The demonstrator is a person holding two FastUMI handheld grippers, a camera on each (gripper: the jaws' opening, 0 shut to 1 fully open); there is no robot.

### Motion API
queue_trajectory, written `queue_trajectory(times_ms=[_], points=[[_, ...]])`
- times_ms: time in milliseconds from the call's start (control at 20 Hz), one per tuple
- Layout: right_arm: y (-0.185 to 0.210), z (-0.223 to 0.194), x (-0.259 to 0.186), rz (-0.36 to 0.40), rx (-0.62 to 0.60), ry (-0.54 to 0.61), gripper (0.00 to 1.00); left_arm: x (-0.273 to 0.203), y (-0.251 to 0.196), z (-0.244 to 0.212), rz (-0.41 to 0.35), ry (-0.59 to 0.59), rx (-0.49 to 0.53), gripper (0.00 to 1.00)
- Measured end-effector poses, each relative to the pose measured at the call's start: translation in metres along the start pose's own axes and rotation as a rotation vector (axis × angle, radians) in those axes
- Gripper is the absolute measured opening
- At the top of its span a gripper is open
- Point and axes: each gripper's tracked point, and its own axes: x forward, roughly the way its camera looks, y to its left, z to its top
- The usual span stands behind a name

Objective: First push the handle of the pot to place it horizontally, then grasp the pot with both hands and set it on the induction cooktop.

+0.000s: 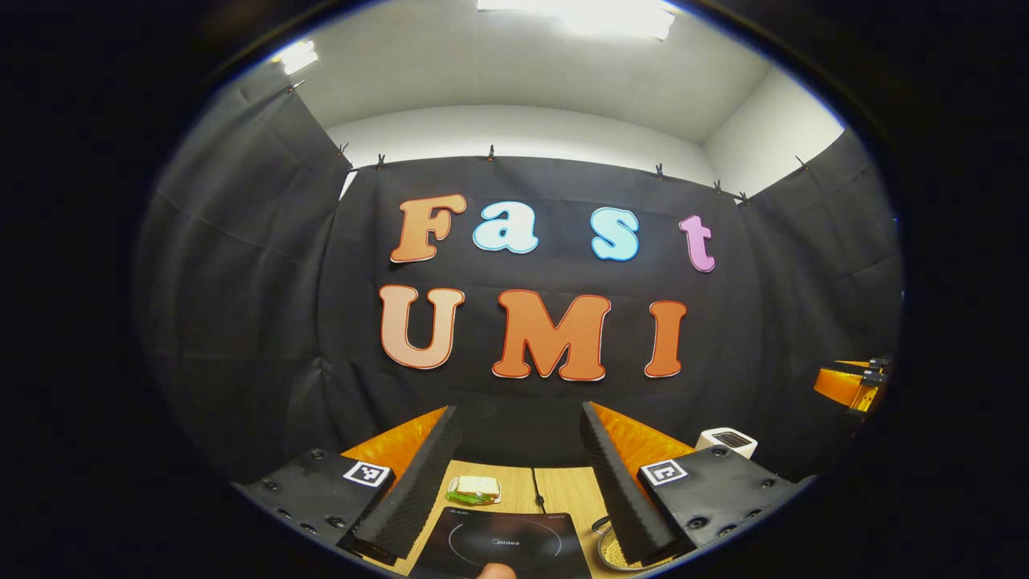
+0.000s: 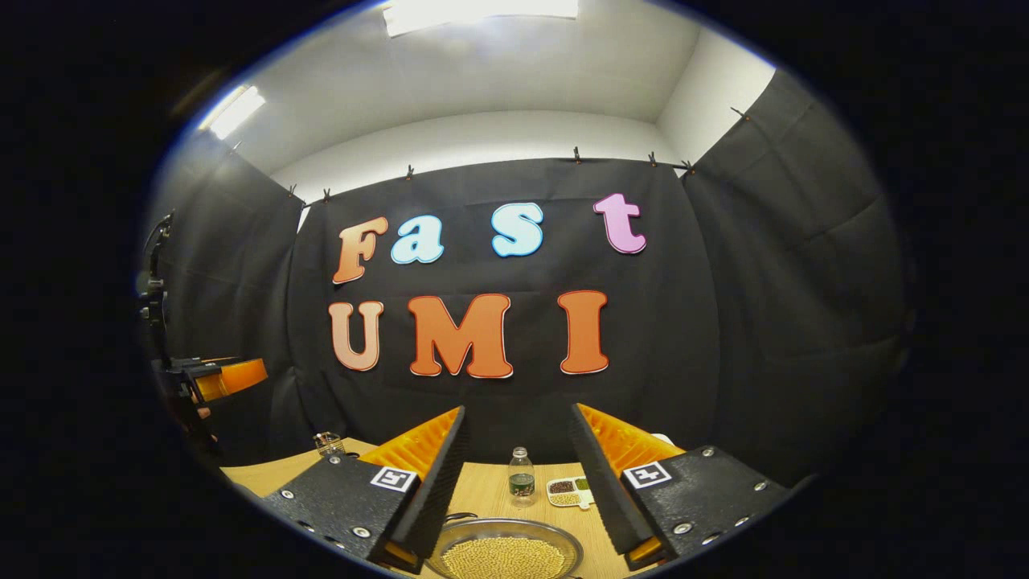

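You face black cloth walls (image 1: 241,305) clipped up on three sides, white ceiling (image 2: 482,72) above, bright light panels (image 1: 579,12), wooden tabletop (image 2: 482,490) below.

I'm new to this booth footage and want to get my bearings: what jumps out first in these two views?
In the right gripper view, a shallow metal pot full of pale yellow grains sits on the wooden table, low between the open right gripper. Behind it stand a small bottle and a divided snack tray. In the left gripper view, a dark induction cooktop lies under the open left gripper, a sandwich beyond it.
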Motion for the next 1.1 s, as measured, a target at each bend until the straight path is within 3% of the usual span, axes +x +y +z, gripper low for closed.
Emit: queue_trajectory(times_ms=[300, 350, 400, 450, 500, 550, 650, 900, 1100], points=[[0.019, -0.016, -0.004, 0.053, -0.049, 0.023, 0.54, 0.001, 0.002, -0.005, 0.006, 0.014, -0.001, 0.98], [0.02, -0.02, -0.005, 0.059, -0.056, 0.029, 0.55, 0.001, 0.003, -0.006, 0.008, 0.015, -0.002, 0.98], [0.02, -0.024, -0.005, 0.058, -0.066, 0.037, 0.4, 0.001, 0.004, -0.007, 0.01, 0.017, -0.003, 0.98], [0.019, -0.029, -0.004, 0.054, -0.075, 0.046, 0.41, 0.001, 0.006, -0.007, 0.012, 0.017, -0.004, 0.98], [0.02, -0.034, -0.004, 0.051, -0.081, 0.055, 0.29, 0.001, 0.007, -0.007, 0.013, 0.017, -0.005, 0.98], [0.019, -0.04, -0.006, 0.047, -0.083, 0.067, 0.3, -0.001, 0.008, -0.007, 0.015, 0.016, -0.006, 0.99], [0.019, -0.053, -0.006, 0.043, -0.081, 0.097, 0.14, -0.005, 0.01, -0.007, 0.016, 0.012, -0.005, 0.98], [0.011, -0.098, -0.012, 0.019, -0.015, 0.187, 0.0, -0.008, 0.019, -0.012, 0.023, 0.013, 0.002, 0.97], [0.0, -0.144, -0.025, -0.013, 0.04, 0.273, 0.0, -0.008, 0.031, -0.02, 0.04, 0.022, -0.007, 0.97]])
